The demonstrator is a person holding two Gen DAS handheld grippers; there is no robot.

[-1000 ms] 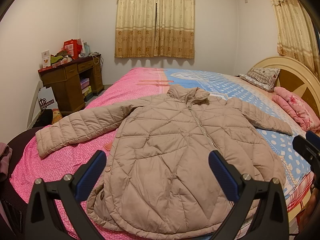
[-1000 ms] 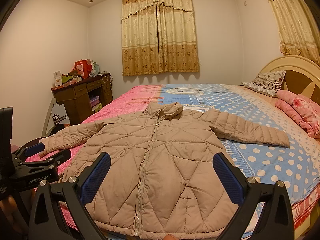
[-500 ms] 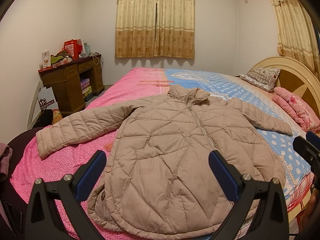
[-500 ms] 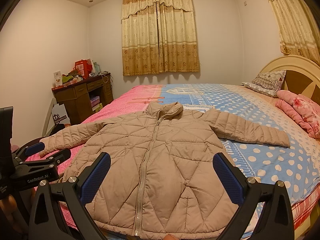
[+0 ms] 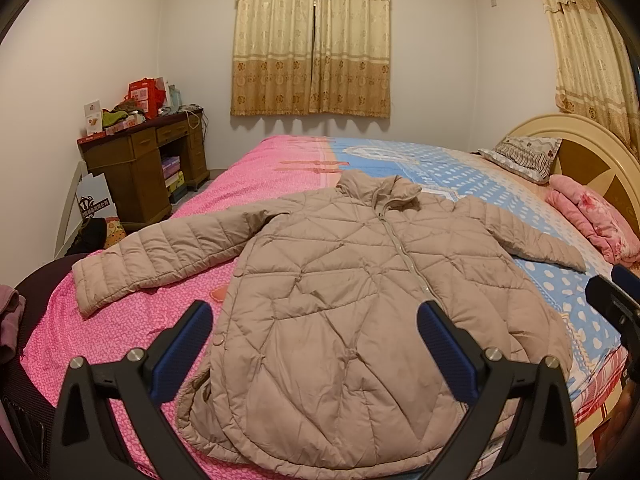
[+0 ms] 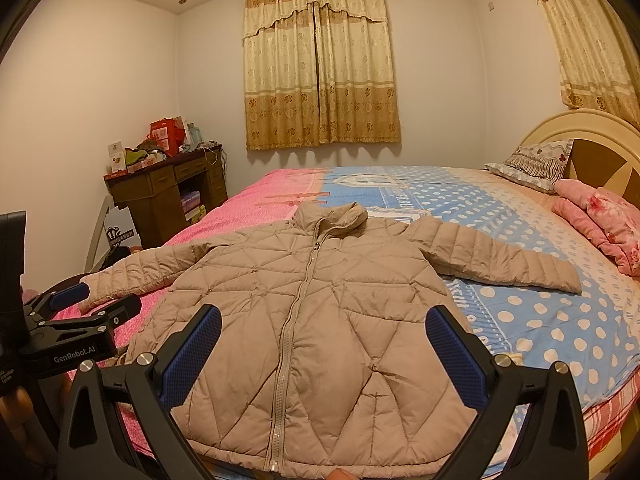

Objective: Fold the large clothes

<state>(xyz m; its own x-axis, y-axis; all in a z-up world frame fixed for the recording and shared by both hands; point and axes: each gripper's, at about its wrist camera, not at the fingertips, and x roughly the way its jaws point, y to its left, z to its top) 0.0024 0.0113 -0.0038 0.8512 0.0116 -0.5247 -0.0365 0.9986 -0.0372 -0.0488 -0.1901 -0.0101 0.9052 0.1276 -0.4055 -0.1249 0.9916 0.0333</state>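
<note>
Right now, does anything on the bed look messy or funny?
Nothing much stands out. The jacket lies flat on the bed, zipped, both sleeves spread out. Only the desk by the wall looks cluttered.

The beige quilted jacket (image 6: 320, 316) lies flat and spread across the near half of the bed (image 6: 540, 320), with open air above it and nothing stacked on top. Bare pink bedcover (image 5: 120, 332) shows under its left sleeve and bare blue dotted cover beyond its right sleeve, both open for a pass. The pillow (image 6: 532, 164), the folded pink blanket (image 6: 604, 220) and the headboard (image 6: 592, 136) crowd the far right; a cluttered wooden desk (image 5: 140, 168) stands off the bed's left.
</note>
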